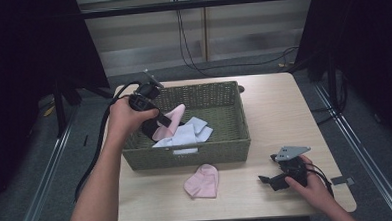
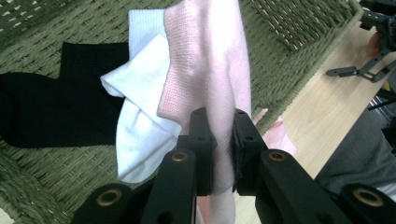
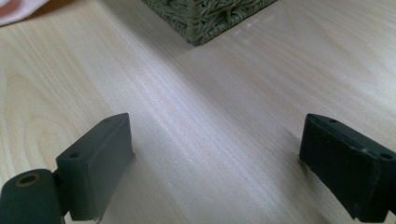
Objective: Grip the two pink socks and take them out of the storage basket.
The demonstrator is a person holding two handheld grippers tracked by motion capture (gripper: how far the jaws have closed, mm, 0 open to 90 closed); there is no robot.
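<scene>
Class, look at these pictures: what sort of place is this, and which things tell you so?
Probably a lab or studio set up for recording. A lone wooden table stands between dark curtains, cables hang down the back wall, and each hand holds a gripper, left and right.

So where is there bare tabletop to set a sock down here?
Free: the pale wooden table right of the green woven basket, and the front strip between the pink sock lying flat and the right gripper. Crowded: the basket, with socks piled under the left gripper.
</scene>
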